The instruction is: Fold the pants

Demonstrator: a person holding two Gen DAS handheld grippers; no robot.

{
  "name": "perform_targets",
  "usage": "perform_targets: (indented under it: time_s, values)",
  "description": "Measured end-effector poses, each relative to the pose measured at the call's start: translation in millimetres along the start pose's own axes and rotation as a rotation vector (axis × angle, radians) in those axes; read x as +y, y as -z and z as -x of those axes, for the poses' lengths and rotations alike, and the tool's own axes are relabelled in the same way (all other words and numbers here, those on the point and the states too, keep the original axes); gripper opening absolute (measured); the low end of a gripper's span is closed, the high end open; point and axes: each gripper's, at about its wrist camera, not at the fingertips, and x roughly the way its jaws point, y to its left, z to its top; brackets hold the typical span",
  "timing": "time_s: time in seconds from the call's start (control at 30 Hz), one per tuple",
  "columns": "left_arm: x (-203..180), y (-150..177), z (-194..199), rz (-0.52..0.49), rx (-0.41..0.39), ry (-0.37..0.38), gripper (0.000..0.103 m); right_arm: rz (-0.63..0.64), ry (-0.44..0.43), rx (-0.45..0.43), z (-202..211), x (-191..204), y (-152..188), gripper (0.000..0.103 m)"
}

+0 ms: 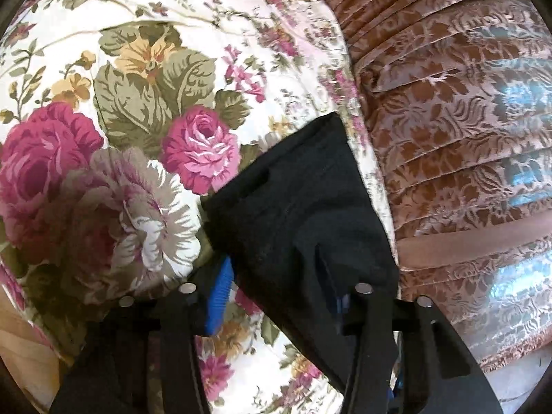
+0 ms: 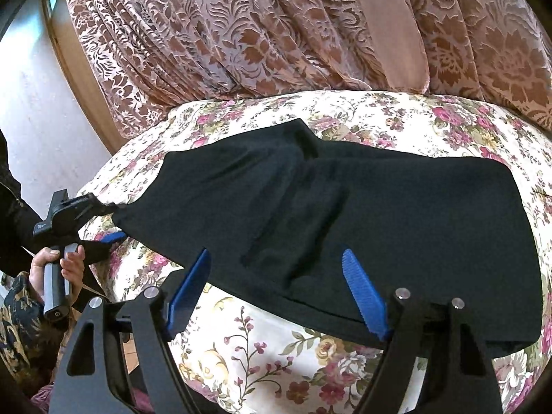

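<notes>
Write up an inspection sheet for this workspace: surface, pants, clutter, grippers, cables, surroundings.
Surface: bed with a floral bedspread, roses and leaves on cream.
Job's things: black pants spread across the bedspread, creased in the middle, one end lifted off the cloth at the left of the right wrist view.
Clutter: nothing seen.
Grippers: left gripper has the pants' end between its blue pads; the grip itself is hidden by the cloth. Right gripper is open, its jaws astride the pants' near edge, not pressing on it. A hand holds the left gripper's handle.
Cables: nothing seen.
Surroundings: brown patterned curtain behind the bed, a pale wall beside it.
</notes>
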Motion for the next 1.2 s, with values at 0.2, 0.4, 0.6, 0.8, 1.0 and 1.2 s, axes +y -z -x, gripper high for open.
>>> perform_targets:
  time_s: [0.2,0.4,0.6,0.8,1.0,1.2]
  values:
    - [-15,1,-2,-0.067,-0.051,-0.056,0.016,-0.011,0.004,-0.004,1,-5,-1,0.078]
    - [-87,31,16,-0.424,-0.122,0.055,0.012,-0.071,-0.039,-0.013,7,-15,-6,0.074]
    - [-155,96,7,-0.817,-0.017,0.210,0.012,-0.158,-0.162,0.029,1,-22,-9,0.074]
    - [-176,151,-16,-1.039,0.095,0.238,0.012,-0.278,-0.364,0.042,-5,-29,-27,0.088]
    - [-181,172,-25,-1.121,0.128,0.233,0.012,-0.441,-0.541,0.044,-29,-44,-63,0.094]
    - [-189,188,-29,-1.190,0.136,0.218,0.012,-0.398,-0.525,0.117,-66,-30,-98,0.078]
